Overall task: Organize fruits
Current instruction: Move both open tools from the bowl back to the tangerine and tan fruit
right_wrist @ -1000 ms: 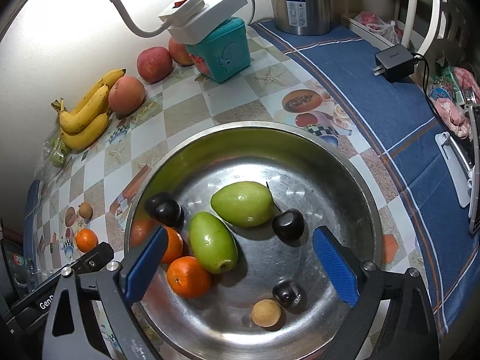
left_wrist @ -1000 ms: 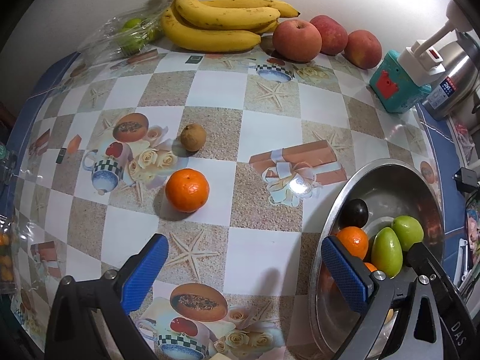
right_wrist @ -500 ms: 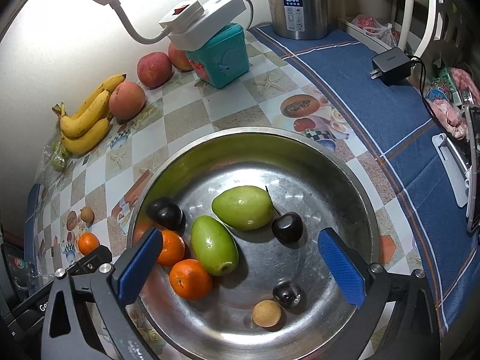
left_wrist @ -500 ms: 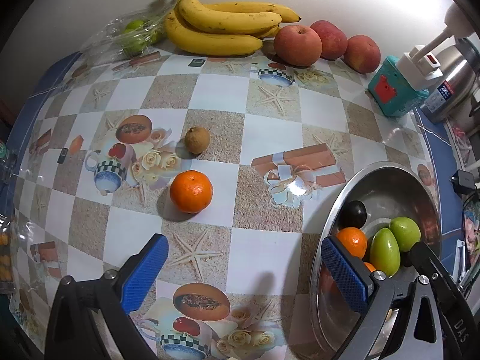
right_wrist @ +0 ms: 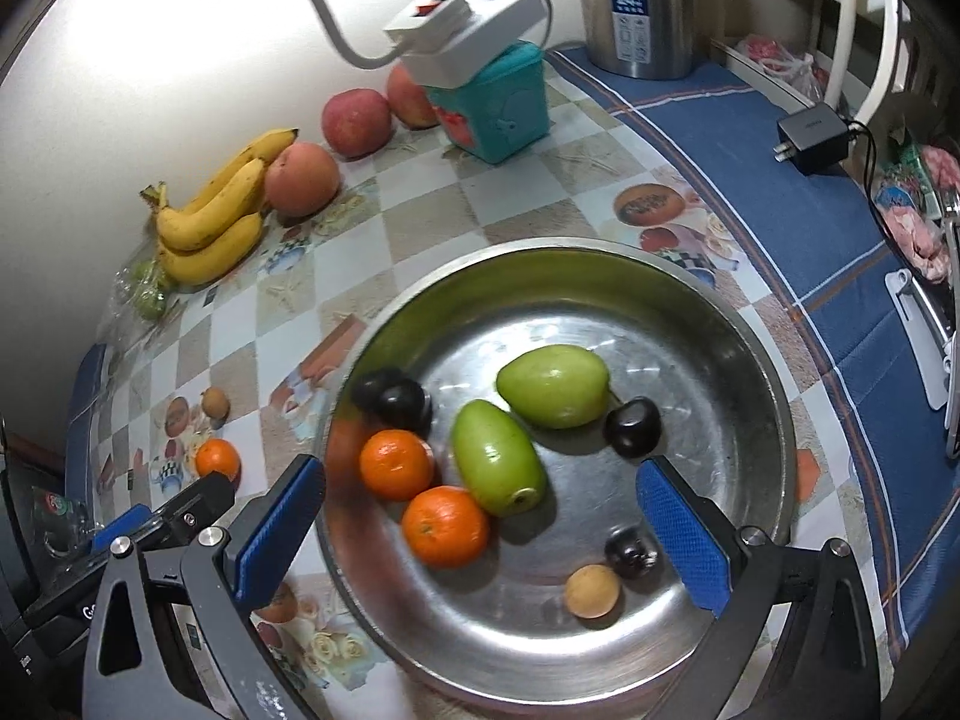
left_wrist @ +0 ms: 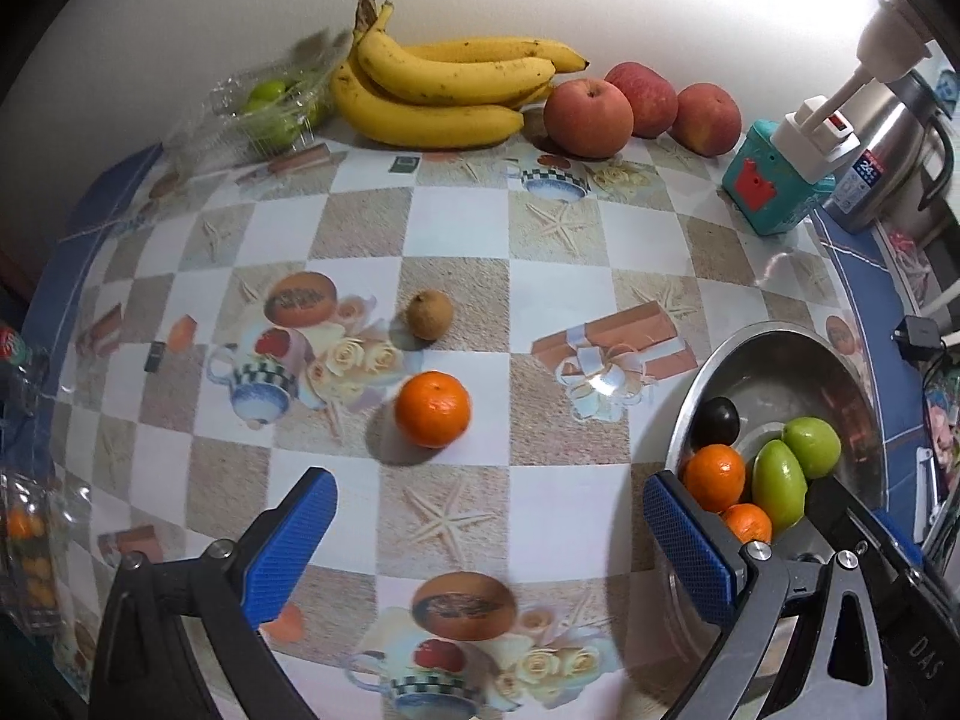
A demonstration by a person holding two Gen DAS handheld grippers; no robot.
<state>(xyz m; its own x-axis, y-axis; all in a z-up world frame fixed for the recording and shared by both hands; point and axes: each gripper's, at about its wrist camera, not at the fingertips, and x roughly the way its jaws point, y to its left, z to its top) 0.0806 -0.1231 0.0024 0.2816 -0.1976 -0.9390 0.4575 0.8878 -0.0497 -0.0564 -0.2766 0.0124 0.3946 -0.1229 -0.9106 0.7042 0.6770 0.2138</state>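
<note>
Checkered vinyl-covered table (left_wrist: 558, 240) printed with teacups, starfish and gift boxes, blue-bordered on the right. Round stainless-steel basin (right_wrist: 720, 324) on the near right side, holding two oblong green fruits (right_wrist: 498, 459), two orange mandarins (right_wrist: 444, 525), three dark round plums (right_wrist: 631, 427) and one small tan round fruit (right_wrist: 592, 591). Bunch of yellow bananas (left_wrist: 444, 90) against the far wall, three red apples (left_wrist: 588, 117) just to the right, clear bag of green fruit (left_wrist: 270, 111) to the left. Teal box (left_wrist: 774, 192) bearing a white power strip (right_wrist: 468, 24), steel kettle (right_wrist: 639, 6) beyond. Left gripper (left_wrist: 489, 540), blue-padded, jaws spread wide with nothing between them, above bare table. Right gripper (right_wrist: 480, 534), jaws just opened to full width, nothing gripped, above the basin. Loose orange mandarin (left_wrist: 432, 409) mid-table, left of the basin; small brown round fruit (left_wrist: 429, 314) just beyond it, apart.
</note>
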